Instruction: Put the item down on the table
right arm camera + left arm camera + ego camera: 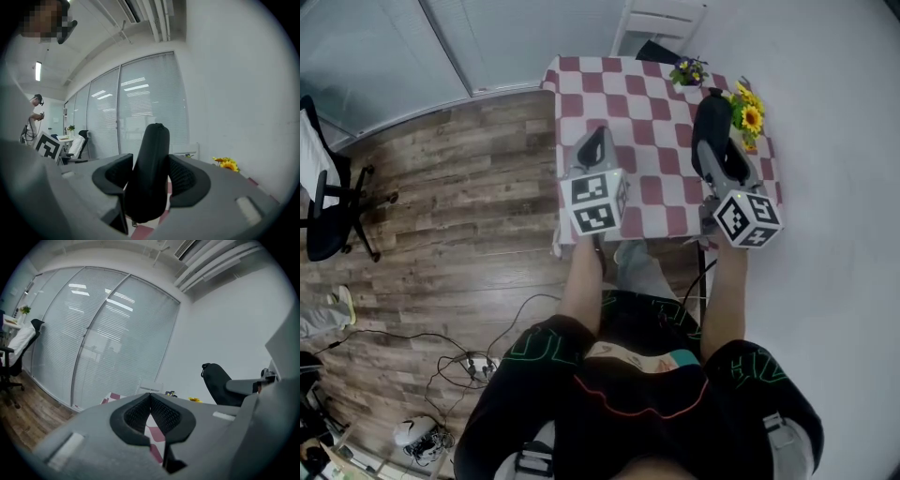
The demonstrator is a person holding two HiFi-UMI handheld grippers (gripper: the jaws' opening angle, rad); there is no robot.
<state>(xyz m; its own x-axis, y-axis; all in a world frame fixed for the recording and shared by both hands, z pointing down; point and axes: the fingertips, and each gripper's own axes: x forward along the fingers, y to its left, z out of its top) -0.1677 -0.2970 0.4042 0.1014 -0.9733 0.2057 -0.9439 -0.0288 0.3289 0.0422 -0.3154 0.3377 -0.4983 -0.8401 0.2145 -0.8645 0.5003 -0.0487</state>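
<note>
Black, long, soft pouch (pixel 154 145) with a rounded end: it is clamped between the pads of the right tool (pixel 150 176), over the right part of the desk.

At the far left, a black office chair (pixel 328 211) stands on the wood-plank floor (pixel 459 187), well apart from the work.

Next comes the left tool (pixel 150 397), held above the near left edge of the desk. Its jaws are together at the tips with nothing between them. It has no part in the grip and seems parked there out of the way.

The desk (pixel 656 103), under a red-and-white checked cloth, is bare through its middle, which leaves plenty of room to set the pouch down. A white chair (pixel 661 23) stands at its far end, and a small pot of purple flowers (pixel 688 71) sits near the far edge.

Towards the right, the right tool's jaws stand wide because the pouch is thick. The pads press on its lower body and its end sticks out well beyond the tips. Checked cloth shows beneath the pouch in the right gripper view, so I judge it is lifted off the desk and not yet put down.

A bunch of yellow sunflowers (pixel 748 114) stands just beside it at the right edge. Lowering the pouch towards the bare middle looks safer than going straight down next to them.
</note>
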